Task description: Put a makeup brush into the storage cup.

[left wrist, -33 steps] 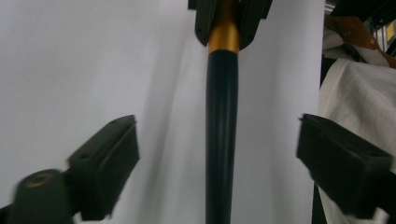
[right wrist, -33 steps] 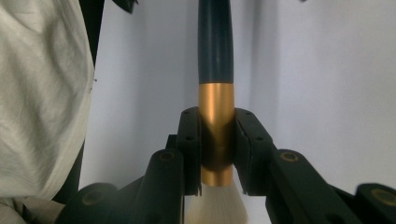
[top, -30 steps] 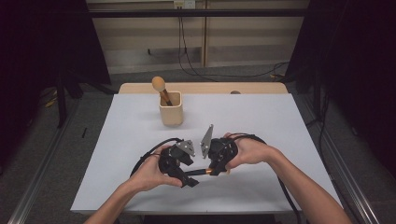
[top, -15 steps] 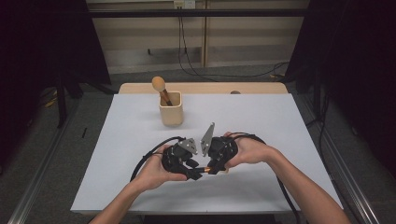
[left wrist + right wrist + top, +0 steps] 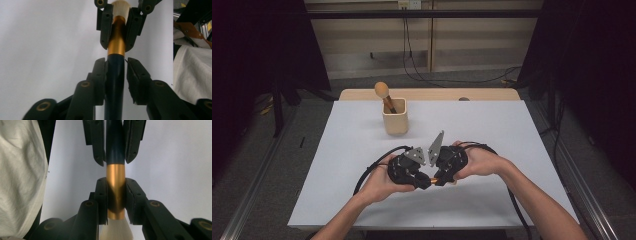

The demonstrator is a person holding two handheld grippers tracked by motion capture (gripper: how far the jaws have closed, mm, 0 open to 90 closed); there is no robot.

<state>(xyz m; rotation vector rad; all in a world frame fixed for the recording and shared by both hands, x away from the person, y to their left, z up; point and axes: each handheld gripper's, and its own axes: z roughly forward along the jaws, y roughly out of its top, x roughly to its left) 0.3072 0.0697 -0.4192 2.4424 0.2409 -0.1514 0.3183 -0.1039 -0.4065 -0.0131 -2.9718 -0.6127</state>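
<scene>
We hold a makeup brush between our two tools, above the white table. The right gripper pinches the gold ferrule, with the white bristles just behind its pads. The left gripper faces it tip to tip; its jaws have just been closing around the dark blue handle, and its left pad touches it, while at the right pad a thin gap is seen. Far beyond both tools stands a wooden cup.
</scene>
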